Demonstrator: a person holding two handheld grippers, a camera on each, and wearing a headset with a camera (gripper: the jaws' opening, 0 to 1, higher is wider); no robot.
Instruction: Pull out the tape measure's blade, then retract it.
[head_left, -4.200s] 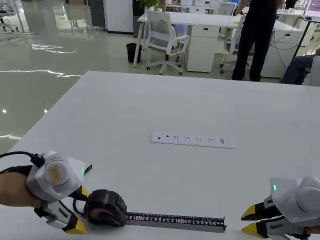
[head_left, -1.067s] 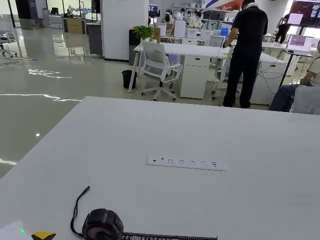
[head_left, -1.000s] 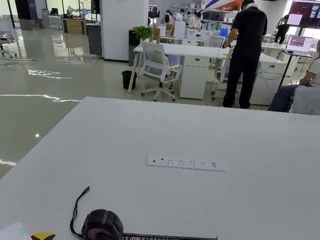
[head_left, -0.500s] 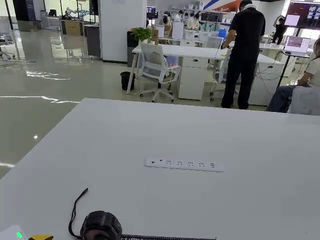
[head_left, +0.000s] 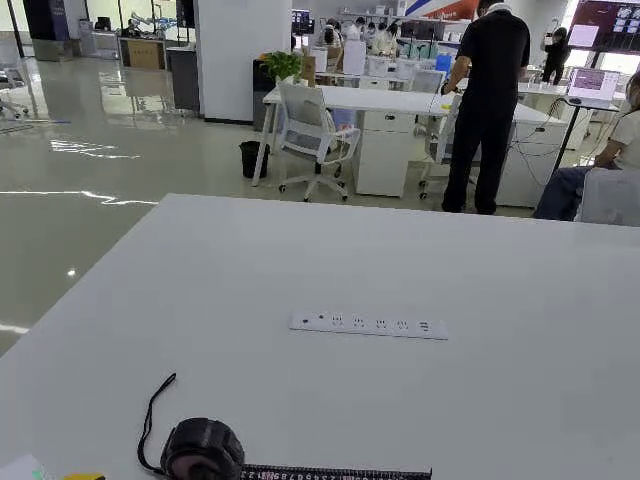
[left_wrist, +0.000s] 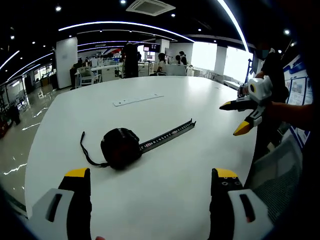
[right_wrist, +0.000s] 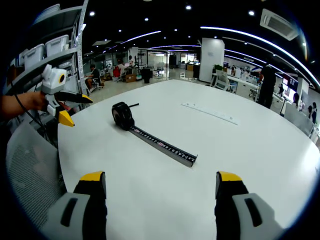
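Left gripper: you hold your left gripper (left_wrist: 151, 173) with its jaws spread wide, and nothing sits between the yellow tips.
Right gripper: your right gripper (right_wrist: 161, 176) is just as wide and just as empty.
Tape measure: the tape measure (left_wrist: 121, 146) lies on the white table (head_left: 300, 250). It is ahead of your left gripper and a little toward its left jaw, apart from both tips.
Blade: the blade (right_wrist: 162, 145) is drawn out of the black case and lies flat on the table. It runs from the case toward your right gripper. Its hooked end is the part nearest your right jaws, ahead of them and within the span of the two tips, not touching either.
Strap: a black strap (head_left: 150, 420) trails from the case on the side away from the blade. It lies in a loose curve on the table, on your left gripper's side.
Grippers to each other: in the left gripper view your right gripper shows off to the right, past the blade's free end and apart from it. In the right gripper view your left gripper shows at the left, beside the case but not touching it.
Power strip: a white power strip (head_left: 368, 325) lies flat on the table beyond the tape measure from both grippers, well apart from it.
Beyond the table: a person (head_left: 490, 90) in black stands at a white desk (head_left: 400, 100), with a white office chair (head_left: 305, 115) near it.
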